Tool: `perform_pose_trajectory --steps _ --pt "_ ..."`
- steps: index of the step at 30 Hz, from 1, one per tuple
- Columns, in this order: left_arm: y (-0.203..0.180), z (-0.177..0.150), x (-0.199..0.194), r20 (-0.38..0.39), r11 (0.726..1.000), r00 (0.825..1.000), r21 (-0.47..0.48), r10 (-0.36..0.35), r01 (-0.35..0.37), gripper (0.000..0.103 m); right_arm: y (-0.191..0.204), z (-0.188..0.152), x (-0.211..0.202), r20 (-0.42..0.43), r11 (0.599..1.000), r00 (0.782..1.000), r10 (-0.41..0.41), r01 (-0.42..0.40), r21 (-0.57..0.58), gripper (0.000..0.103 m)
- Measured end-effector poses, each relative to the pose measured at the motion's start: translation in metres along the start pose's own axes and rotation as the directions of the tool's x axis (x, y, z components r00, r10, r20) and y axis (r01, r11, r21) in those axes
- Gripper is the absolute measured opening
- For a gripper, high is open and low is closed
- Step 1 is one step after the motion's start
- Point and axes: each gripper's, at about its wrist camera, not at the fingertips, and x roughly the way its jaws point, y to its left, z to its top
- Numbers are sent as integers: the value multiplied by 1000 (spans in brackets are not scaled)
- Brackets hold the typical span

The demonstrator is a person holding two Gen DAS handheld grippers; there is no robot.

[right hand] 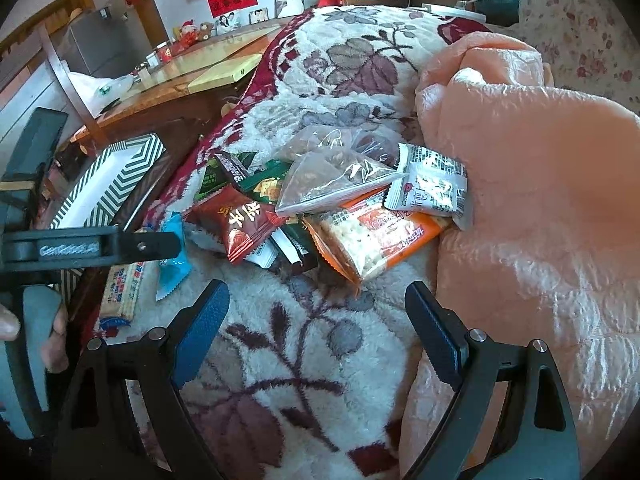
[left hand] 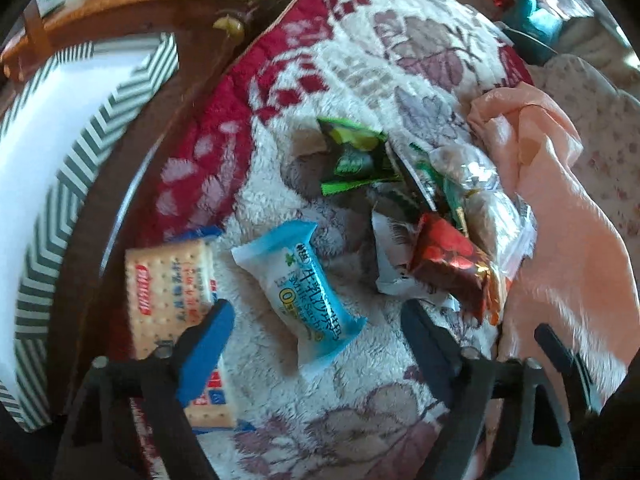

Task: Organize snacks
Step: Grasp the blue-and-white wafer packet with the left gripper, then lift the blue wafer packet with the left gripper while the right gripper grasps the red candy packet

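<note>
Left gripper (left hand: 316,324) spread, gripping nothing, straddling the blue milk-biscuit packet (left hand: 298,292) at lower centre, long axis slanting upper-left to lower-right.

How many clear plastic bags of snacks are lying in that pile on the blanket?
2. One clear bag lies on top of the pile's middle, over the orange packet. A second clear bag sits just behind it, farther from the tongs. Others may be buried underneath.
</note>
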Motion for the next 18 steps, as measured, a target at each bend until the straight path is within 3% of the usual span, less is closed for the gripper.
perform_pose_trajectory --steps 5,9,18 --pt "10 0 10 -8 999 1000 -47 -3 2 65 2 0 0 1 1000 1000 4 -4 -17 90" --pt "22 2 11 -9 997 1000 -81 -17 17 34 9 2 -4 30 998 999 23 -21 -61 90" --pt "29 -8 2 8 999 1000 -30 -29 30 30 47 42 -4 52 947 988 149 -127 -295 89"
